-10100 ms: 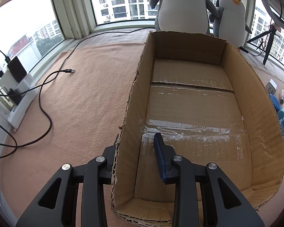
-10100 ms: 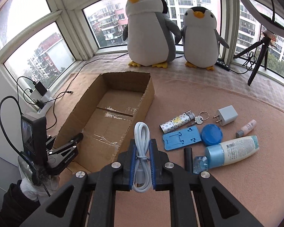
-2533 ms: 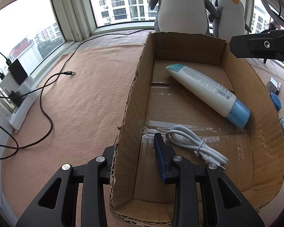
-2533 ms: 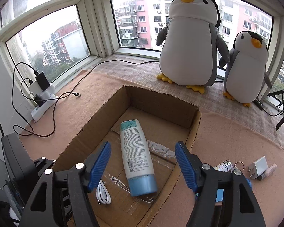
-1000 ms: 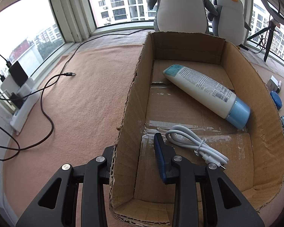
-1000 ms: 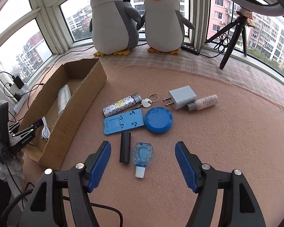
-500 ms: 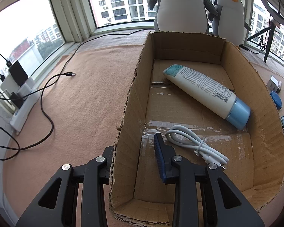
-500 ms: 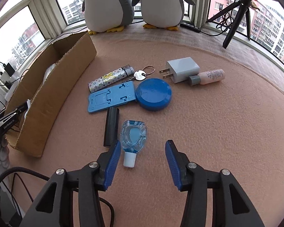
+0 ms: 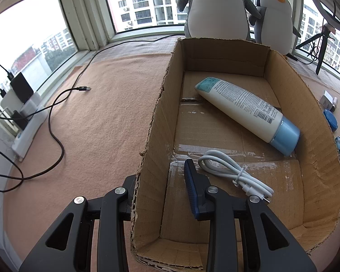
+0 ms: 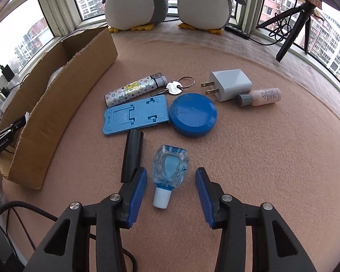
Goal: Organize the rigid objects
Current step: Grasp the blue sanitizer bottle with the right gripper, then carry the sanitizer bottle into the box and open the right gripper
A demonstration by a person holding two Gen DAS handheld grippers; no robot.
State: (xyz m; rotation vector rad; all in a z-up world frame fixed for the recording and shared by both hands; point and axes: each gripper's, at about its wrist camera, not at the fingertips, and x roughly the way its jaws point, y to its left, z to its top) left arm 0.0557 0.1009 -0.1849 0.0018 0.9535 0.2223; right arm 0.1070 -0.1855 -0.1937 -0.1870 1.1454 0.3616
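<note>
The right gripper [image 10: 170, 190] sits low over the carpet with its blue-padded jaws spread wide and nothing held; the small clear blue bottle [image 10: 170, 170] lies between the fingertips, white cap toward the tool, touching neither pad. Just ahead and to the left of the left finger lies a black cylinder [image 10: 132, 155], its near end beside the pad. Beyond these come the blue phone stand [image 10: 134, 116] and the round blue lid [image 10: 193, 114], then the patterned lighter [image 10: 133, 90] with the key ring [image 10: 179, 85], and to the right the white charger plug [image 10: 230, 85] and a small pink bottle [image 10: 260, 96]. Two plush penguins [image 10: 136, 0] stand farthest off at the window. The left gripper [image 9: 162, 185] straddles the near left wall of the cardboard box [image 9: 156, 117], one finger outside and one inside; whether the pads actually press the wall cannot be told. Just ahead of its inner finger lies the coiled white cable [image 9: 233, 172], and farther in, the lotion tube [image 9: 247, 111] rests diagonally, blue cap toward the right wall.
</note>
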